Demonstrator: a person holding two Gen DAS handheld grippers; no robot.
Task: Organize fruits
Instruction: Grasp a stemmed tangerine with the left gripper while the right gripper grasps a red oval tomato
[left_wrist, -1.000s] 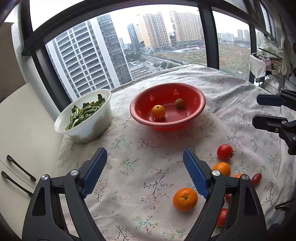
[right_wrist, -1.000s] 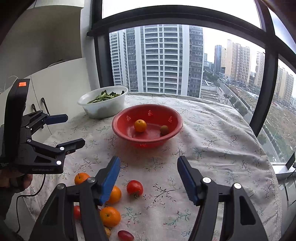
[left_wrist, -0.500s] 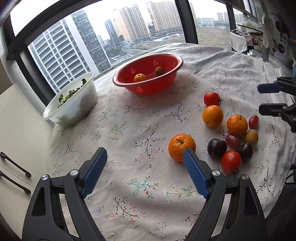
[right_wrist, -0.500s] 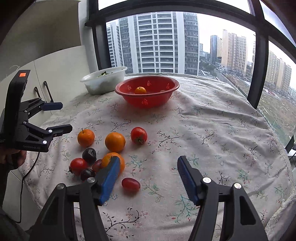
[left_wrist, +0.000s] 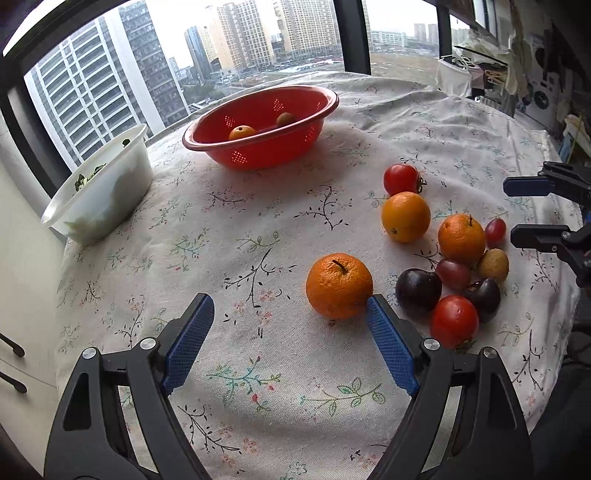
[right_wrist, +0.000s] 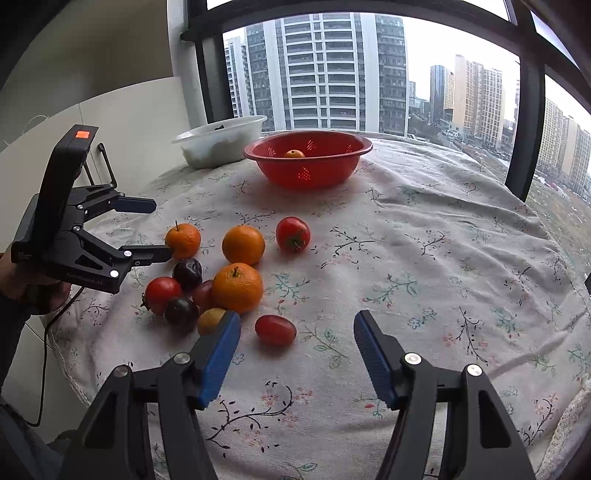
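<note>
Orange mandarin (left_wrist: 339, 285) is seen just ahead of the left gripper (left_wrist: 290, 325), beside its right pad; both jaws are spread, empty.

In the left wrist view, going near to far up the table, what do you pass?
Left gripper → red tomato → stemmed orange → smooth orange → stalked tomato → red colander.
</note>
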